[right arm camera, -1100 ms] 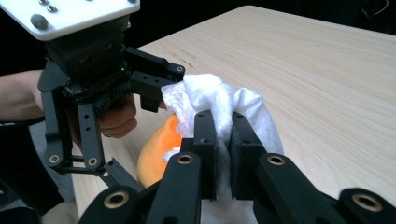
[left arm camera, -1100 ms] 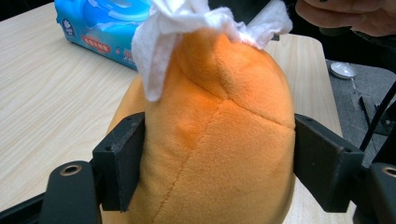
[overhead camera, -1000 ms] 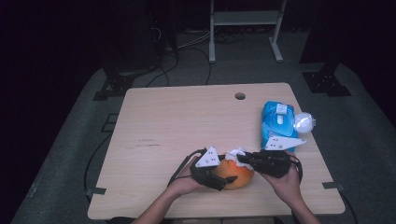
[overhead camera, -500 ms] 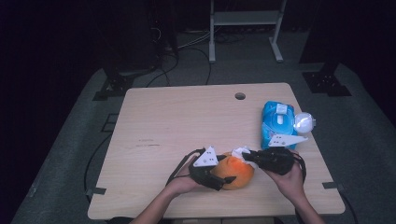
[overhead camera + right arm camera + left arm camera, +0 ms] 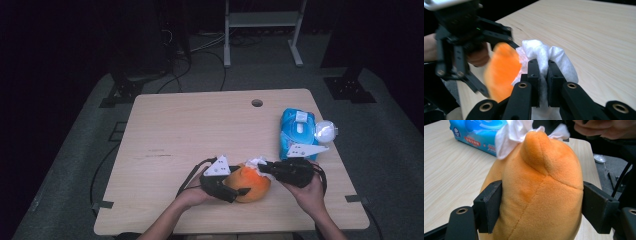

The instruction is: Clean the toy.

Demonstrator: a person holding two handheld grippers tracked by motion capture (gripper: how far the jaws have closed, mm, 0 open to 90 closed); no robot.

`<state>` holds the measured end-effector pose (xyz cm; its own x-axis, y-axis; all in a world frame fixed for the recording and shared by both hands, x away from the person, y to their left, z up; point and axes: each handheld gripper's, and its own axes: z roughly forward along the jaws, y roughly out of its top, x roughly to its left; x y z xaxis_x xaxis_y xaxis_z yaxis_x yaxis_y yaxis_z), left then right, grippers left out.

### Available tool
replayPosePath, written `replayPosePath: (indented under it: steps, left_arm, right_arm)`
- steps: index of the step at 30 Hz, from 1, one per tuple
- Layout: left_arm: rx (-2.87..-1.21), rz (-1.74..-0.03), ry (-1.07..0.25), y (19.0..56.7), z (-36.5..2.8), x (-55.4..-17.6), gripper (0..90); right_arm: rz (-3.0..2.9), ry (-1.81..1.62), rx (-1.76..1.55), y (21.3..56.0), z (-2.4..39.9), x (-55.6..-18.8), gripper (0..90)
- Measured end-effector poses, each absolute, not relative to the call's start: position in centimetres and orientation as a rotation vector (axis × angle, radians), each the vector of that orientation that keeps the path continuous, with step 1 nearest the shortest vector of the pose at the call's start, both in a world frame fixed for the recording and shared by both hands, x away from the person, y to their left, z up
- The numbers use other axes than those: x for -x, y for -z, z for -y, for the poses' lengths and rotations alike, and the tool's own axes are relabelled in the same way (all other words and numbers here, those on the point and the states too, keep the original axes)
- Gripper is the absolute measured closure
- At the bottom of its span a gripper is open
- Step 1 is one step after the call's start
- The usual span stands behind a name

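The round orange plush toy [image 5: 250,183] sits at the near edge of the pale wooden counter [image 5: 190,130]. The left tongs [image 5: 235,191] clamp it from both sides, jaws pressed into the fabric, apparently to steady it. The right tongs [image 5: 263,168], nearly closed, pinch a crumpled white wipe [image 5: 549,56] against the toy's top, likely for wiping. Beyond the toy, towards the counter's far right, lies a blue wet-wipe pack [image 5: 298,131], presumably the wipe's source.

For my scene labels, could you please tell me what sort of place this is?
Probably a recording studio or lab: a lone wooden table on grey floor, dark surroundings, cables and a metal stand behind it.
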<state>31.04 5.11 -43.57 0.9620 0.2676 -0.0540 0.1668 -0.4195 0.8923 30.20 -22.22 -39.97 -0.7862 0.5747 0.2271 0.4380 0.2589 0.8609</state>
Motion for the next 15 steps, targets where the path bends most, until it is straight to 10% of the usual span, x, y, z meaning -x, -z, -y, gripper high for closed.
replayPosePath:
  steps: [15]
  left_arm:
    - [-1.979,-0.398,-0.118,43.5,-5.2,-31.6,24.1]
  right_arm:
    - [-2.409,-1.604,-0.896,39.1,21.3,-29.4,82.3]
